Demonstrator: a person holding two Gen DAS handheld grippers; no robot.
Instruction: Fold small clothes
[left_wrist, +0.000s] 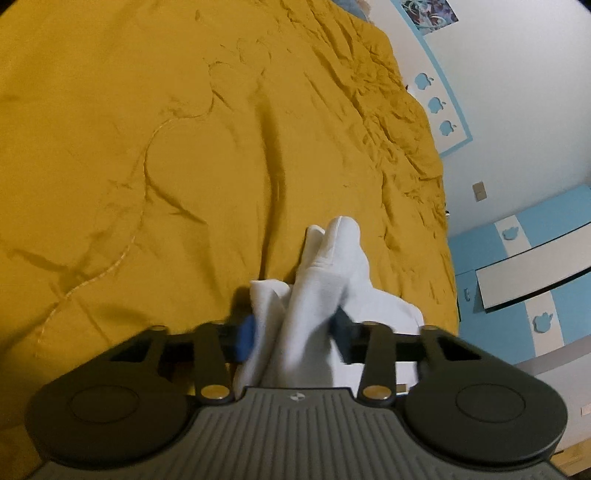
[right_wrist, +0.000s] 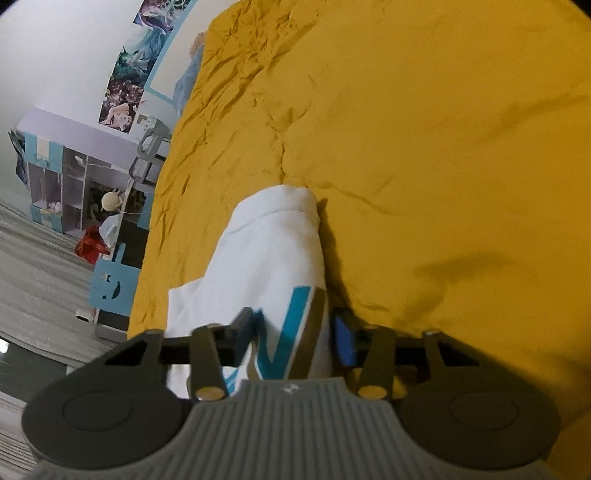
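Two tools pinch one white garment: the left tool (left_wrist: 295, 332) clamps bunched folds of the garment (left_wrist: 325, 273), the right tool (right_wrist: 291, 332) clamps its teal-printed part. Cloth trails ahead of both onto the yellow bed (left_wrist: 147, 147).

One white garment (left_wrist: 325, 280) lies on one mustard-yellow bedspread (left_wrist: 184, 147). Two grippers are in view, the left gripper (left_wrist: 295, 332) and the right gripper (right_wrist: 291, 332). Three blue apple cut-outs (left_wrist: 436, 103) mark the wall.
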